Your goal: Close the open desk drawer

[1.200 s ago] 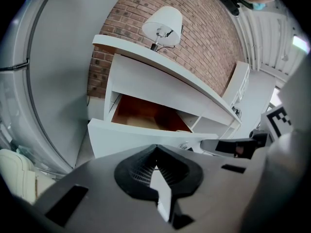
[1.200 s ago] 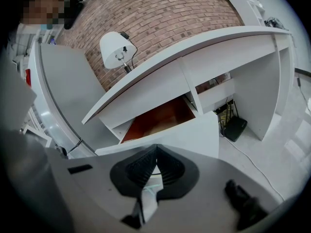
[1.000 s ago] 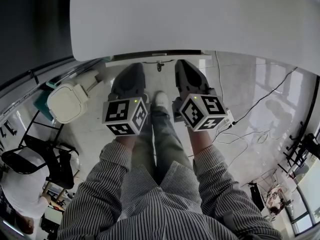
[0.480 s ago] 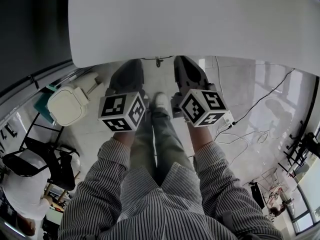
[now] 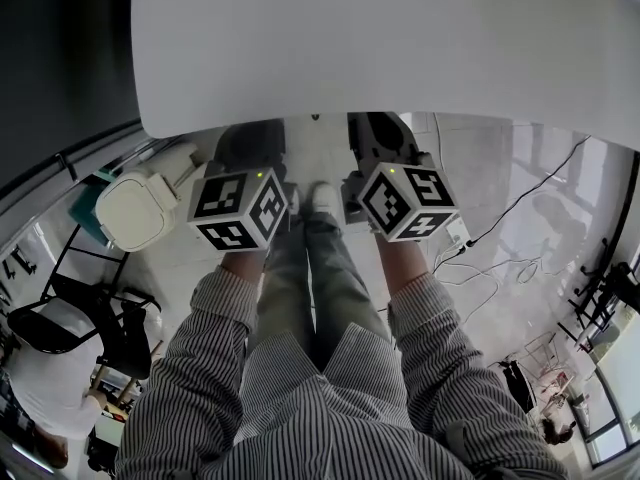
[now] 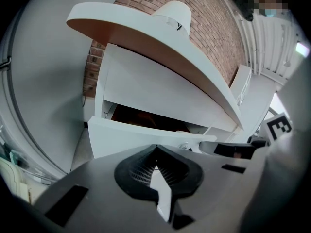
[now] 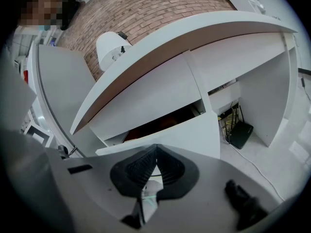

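Left gripper view: left gripper [image 6: 155, 153] points at the white front of the drawer [image 6: 121, 137], which sits just under the counter [image 6: 112, 18]; a dark strip of the drawer's inside shows above the front.
Right gripper view: right gripper [image 7: 154, 166] faces the same front further right, with the same dark opening between the front and the panel above it.
Fingers: both pairs are clenched tip to tip with nothing between them; the ribbed pads [image 6: 141, 165] meet at the front. They look pressed against the drawer, though actual contact cannot be confirmed.
Head view: two marker cubes [image 5: 238, 211] ride side by side at the counter's near edge, over striped sleeves [image 5: 215, 318] and the tiled floor [image 5: 500, 168]. The grippers' noses are tucked beneath the edge.
What changed: a second ago the drawer's white front and its small handle stuck out past the counter's near edge in the head view. Half a second ago only a sliver showed. Now the front is all but hidden from above, and both grippers have travelled further away from the person.
Meaning for the task: the push appears to be working and the drawer is most of the way in, but the visible gap says it is not yet shut.
Next, as a judgement: an even shove from both sides should seat it without skewing.
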Demonstrator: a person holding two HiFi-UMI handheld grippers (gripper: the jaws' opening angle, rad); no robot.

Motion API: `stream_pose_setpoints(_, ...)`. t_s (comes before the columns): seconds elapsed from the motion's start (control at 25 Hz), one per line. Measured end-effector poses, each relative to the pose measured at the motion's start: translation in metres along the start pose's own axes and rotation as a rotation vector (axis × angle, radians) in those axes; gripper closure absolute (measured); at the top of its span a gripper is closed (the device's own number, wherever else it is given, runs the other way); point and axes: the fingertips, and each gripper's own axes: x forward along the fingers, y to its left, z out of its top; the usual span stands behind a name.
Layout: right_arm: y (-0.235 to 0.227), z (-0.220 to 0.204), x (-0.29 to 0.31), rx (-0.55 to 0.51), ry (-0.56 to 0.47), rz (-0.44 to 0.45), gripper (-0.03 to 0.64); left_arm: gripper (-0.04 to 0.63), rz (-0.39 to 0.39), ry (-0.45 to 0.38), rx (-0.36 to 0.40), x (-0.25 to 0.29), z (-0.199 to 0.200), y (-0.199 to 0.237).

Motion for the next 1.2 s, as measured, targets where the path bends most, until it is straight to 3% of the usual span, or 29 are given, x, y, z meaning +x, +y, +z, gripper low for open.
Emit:
stream_pose_setpoints(0.8, -0.008, 0.012, 0.011, -0.026, 0.001, 0.002, 0.600, 0.583, -0.018, -0.018, -0.033, 0.015, 0.008, -0.002)
stream_pose_setpoints(1.2, 0.009, 0.006, -0.014, 0.014, 0.002, 0.044, 0.600, 0.583, -0.084, -0.014, -0.004, -0.005, 0.000, -0.025)
